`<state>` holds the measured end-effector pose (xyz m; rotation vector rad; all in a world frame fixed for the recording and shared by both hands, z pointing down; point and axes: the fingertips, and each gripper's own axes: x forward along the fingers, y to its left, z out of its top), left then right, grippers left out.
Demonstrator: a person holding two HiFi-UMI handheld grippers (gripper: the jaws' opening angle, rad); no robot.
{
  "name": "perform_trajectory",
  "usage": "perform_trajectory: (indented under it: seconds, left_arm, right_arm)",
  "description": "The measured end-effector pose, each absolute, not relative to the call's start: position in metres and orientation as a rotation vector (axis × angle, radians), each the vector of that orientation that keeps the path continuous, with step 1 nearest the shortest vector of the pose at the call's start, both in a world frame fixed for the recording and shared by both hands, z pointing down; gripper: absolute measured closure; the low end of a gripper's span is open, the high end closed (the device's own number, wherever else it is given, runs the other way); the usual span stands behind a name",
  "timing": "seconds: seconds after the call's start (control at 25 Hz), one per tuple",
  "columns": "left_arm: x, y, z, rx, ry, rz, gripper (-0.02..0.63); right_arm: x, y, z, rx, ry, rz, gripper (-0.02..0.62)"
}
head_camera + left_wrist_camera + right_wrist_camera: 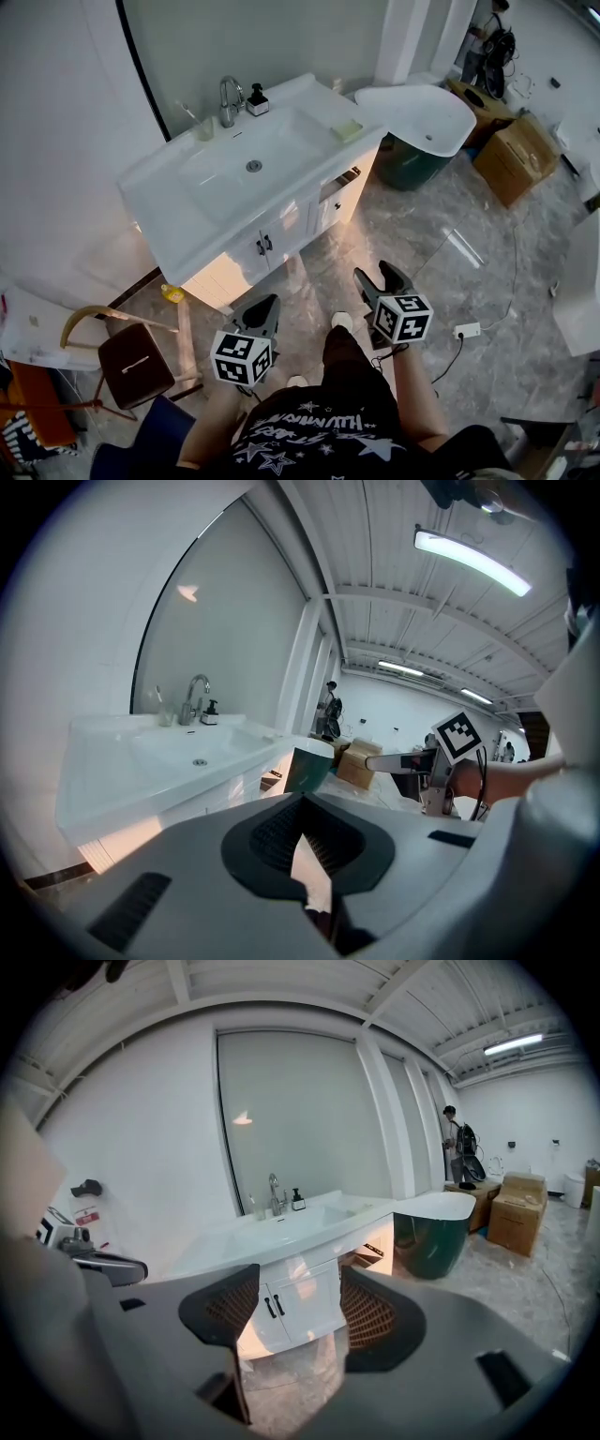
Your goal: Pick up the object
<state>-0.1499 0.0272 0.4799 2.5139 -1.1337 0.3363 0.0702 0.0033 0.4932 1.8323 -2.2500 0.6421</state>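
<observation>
- Black shirt (309, 431) of the person fills the lower edge of the head view. Ahead of it, the left gripper (265, 311) and right gripper (378, 277) hang over the floor, well apart from the washbasin (159, 178). The task names no particular object. The likely candidates are a soap bottle (257, 101) and a pale green pad (347, 129), both on the basin top.
- Left gripper view: jaws clenched tip to tip, nothing held. Recommended: part them before any approach.
- Right gripper view: jaws spread wide and empty; only the cabinet doors (300, 1302) show far beyond the gap. Recommended: step closer, centre the gap on the chosen item, then close gently.
- Hard to make out: the items on the basin top are too small to identify, and the body hides the floor beneath it.
</observation>
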Motion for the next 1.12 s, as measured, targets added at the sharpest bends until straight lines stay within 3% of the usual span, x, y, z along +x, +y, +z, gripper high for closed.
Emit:
perform_trajectory:
  seconds: [1.12]
  left_arm:
    - [-0.006, -0.338, 0.483, 2.297, -1.461, 0.375, 0.591]
  right_arm:
    - [0.207, -0.445, 0.527, 1.452, -2.331, 0.549, 0.330]
